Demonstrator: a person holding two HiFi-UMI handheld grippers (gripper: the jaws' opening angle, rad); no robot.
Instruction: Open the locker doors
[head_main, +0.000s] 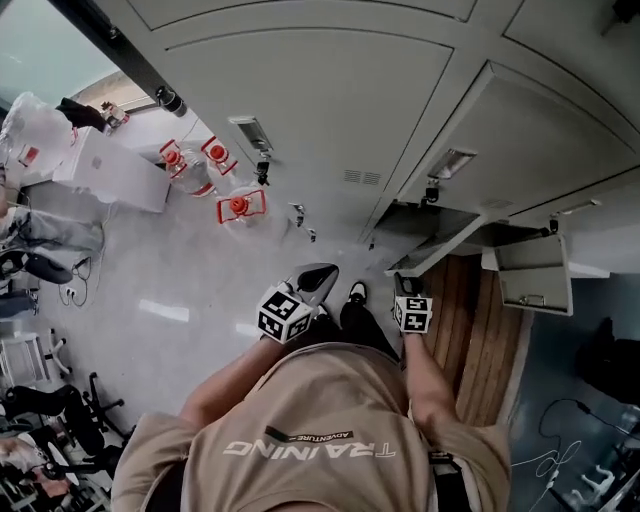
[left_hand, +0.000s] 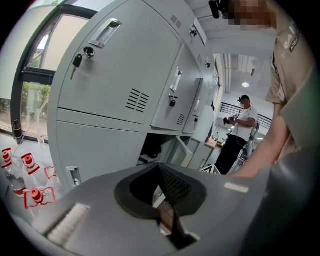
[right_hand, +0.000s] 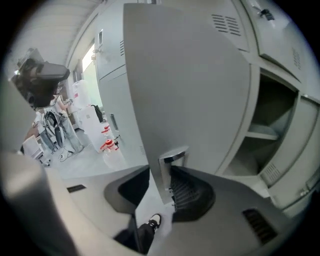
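Observation:
A bank of grey lockers (head_main: 330, 100) stands in front of me. One locker door (head_main: 445, 250) is swung out, and its bare compartment (right_hand: 270, 125) shows on the right. My right gripper (right_hand: 160, 185) is open with that door's free edge (right_hand: 185, 75) and its metal handle (right_hand: 173, 156) between the jaws; the left pad stands apart from the door. In the head view this gripper (head_main: 403, 285) is just below the door. A lower door (head_main: 535, 272) also hangs open. My left gripper (head_main: 318, 275) is shut and empty, held off the closed lockers (left_hand: 120, 85).
Water bottles with red handles (head_main: 238, 205) stand on the floor by the lockers, with white boxes (head_main: 110, 170) further left. A key hangs in a closed door's lock (left_hand: 77, 61). Another person (left_hand: 240, 125) stands down the aisle. A strip of wooden floor (head_main: 480, 330) runs on my right.

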